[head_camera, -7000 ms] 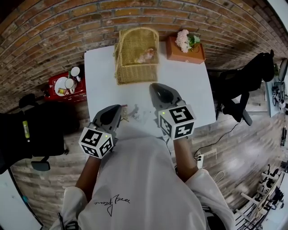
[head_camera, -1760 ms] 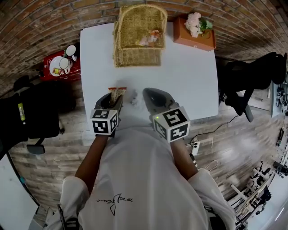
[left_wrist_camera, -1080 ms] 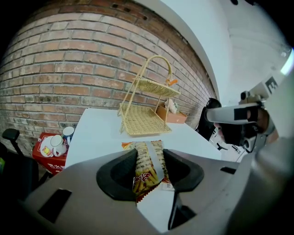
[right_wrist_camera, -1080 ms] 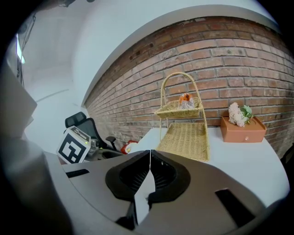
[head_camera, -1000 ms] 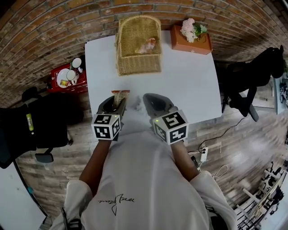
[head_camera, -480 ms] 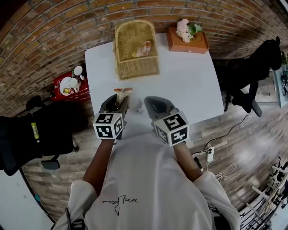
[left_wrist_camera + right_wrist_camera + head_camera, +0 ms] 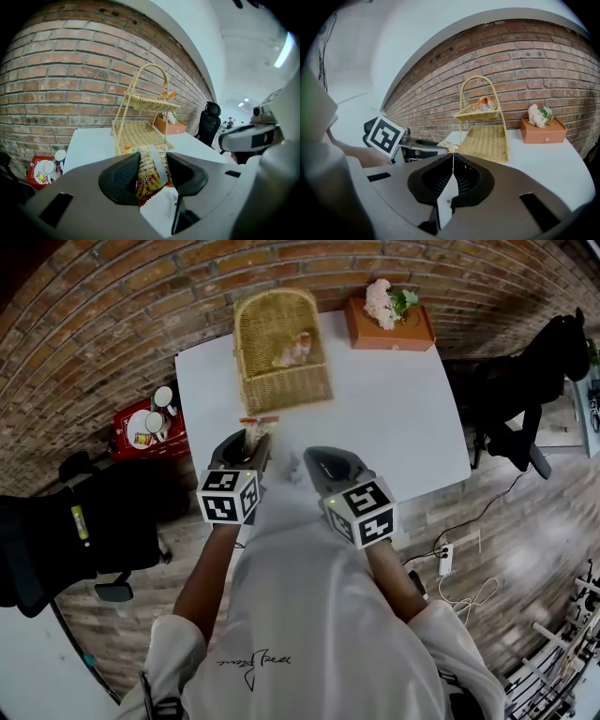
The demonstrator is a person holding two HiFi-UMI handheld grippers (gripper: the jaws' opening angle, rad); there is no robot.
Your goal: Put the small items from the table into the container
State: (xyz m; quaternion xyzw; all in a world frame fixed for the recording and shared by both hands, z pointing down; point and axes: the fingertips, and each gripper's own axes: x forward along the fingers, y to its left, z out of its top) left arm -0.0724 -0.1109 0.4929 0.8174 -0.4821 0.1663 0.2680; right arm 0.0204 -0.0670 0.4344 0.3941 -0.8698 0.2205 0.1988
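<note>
A two-tier wicker basket (image 7: pixel 277 343) stands at the far side of the white table (image 7: pixel 394 418), with an orange item on its upper tier (image 7: pixel 483 102). My left gripper (image 7: pixel 251 434) is shut on a yellow and orange snack packet (image 7: pixel 149 169), held above the table in front of the basket's lower tier (image 7: pixel 140 129). The packet's top sticks out past the jaws (image 7: pixel 257 422). My right gripper (image 7: pixel 315 458) hangs near the table's front edge, shut on a thin white sachet (image 7: pixel 449 193) pinched between its closed jaws.
An orange box with flowers (image 7: pixel 388 322) sits at the table's back right corner. A small pale item (image 7: pixel 292 465) lies on the table between the grippers. A red stool with cups (image 7: pixel 142 424) stands left of the table, a black chair (image 7: pixel 511 395) to its right.
My left gripper has moved forward toward the basket and risen slightly, carrying the snack packet. The right gripper has stayed where it was.
</note>
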